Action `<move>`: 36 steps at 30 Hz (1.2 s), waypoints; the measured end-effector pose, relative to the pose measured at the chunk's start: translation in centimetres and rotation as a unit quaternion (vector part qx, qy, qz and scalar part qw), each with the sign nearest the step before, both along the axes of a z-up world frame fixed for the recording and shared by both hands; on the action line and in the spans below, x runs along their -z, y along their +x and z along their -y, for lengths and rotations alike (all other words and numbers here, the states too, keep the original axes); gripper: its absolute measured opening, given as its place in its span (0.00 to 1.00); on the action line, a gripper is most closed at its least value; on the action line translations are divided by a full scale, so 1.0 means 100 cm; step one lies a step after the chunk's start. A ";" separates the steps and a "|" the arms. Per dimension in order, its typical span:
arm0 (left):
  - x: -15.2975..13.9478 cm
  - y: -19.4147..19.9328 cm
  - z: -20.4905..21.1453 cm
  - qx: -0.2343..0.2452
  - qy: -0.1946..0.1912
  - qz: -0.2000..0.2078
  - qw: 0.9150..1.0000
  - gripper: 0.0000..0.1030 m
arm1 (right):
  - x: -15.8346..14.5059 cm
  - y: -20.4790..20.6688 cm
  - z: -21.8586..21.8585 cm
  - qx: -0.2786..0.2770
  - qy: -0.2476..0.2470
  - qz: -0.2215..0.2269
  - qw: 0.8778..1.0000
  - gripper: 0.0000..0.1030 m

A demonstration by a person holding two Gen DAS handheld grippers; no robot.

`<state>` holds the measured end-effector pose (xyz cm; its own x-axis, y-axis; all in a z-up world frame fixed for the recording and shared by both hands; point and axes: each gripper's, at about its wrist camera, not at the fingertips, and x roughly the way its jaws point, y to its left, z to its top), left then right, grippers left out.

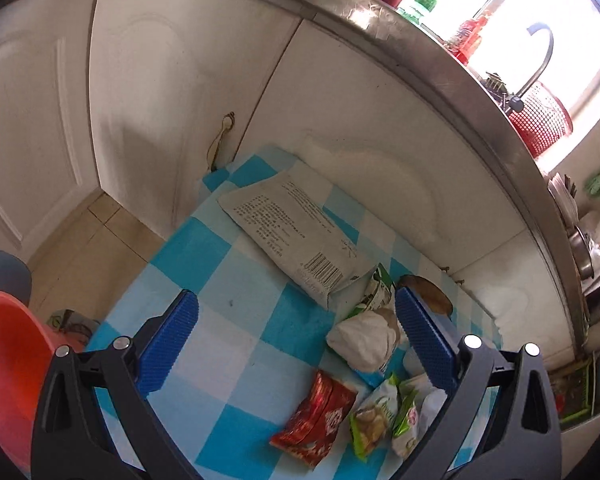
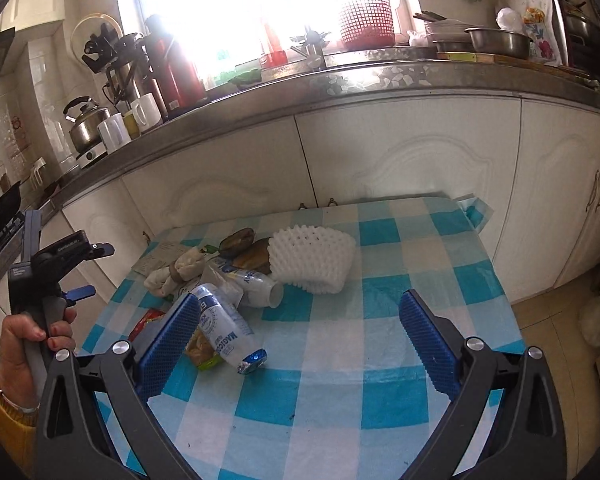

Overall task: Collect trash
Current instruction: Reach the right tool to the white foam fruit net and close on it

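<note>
Trash lies on a table with a blue-and-white checked cloth (image 1: 220, 264). In the left wrist view I see a grey printed bag (image 1: 292, 232), a crumpled white tissue wad (image 1: 364, 340), a red wrapper (image 1: 320, 420) and green snack packets (image 1: 380, 416). My left gripper (image 1: 296, 328) is open and empty above the cloth, left of the tissue. In the right wrist view there are two white plastic bottles (image 2: 228, 328), a white foam fruit net (image 2: 312, 258), brown peels (image 2: 240, 242) and a tissue wad (image 2: 176, 272). My right gripper (image 2: 300, 328) is open and empty, its left finger beside the near bottle.
An orange plastic bin (image 1: 8, 360) stands at the left, beside the table. White kitchen cabinets (image 2: 380, 152) stand behind the table under a steel counter (image 2: 340, 80) crowded with pots, mugs and a red basket. The left hand-held gripper body (image 2: 40, 272) shows at the left edge.
</note>
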<state>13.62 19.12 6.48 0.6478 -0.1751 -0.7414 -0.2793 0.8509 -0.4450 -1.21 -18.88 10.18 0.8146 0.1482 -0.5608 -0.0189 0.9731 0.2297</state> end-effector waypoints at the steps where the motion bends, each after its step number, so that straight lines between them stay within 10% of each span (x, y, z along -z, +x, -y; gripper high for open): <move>1: 0.001 0.011 0.005 0.002 0.006 -0.005 1.000 0.96 | 0.001 0.004 0.001 -0.002 0.000 -0.002 1.000 0.95; 20: 0.034 0.142 0.051 -0.042 0.170 -0.160 0.971 0.96 | 0.025 0.052 0.034 -0.023 0.000 -0.020 1.000 0.96; 36: 0.045 0.154 0.051 -0.026 0.194 -0.190 0.962 0.96 | 0.044 0.124 0.016 -0.070 0.009 -0.054 0.996 0.96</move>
<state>29.05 13.99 1.93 0.3171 0.1887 -0.9294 -0.4065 0.9125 0.0466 11.14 -20.46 5.78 0.7205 0.2671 -0.6400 -0.1283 0.9583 0.2554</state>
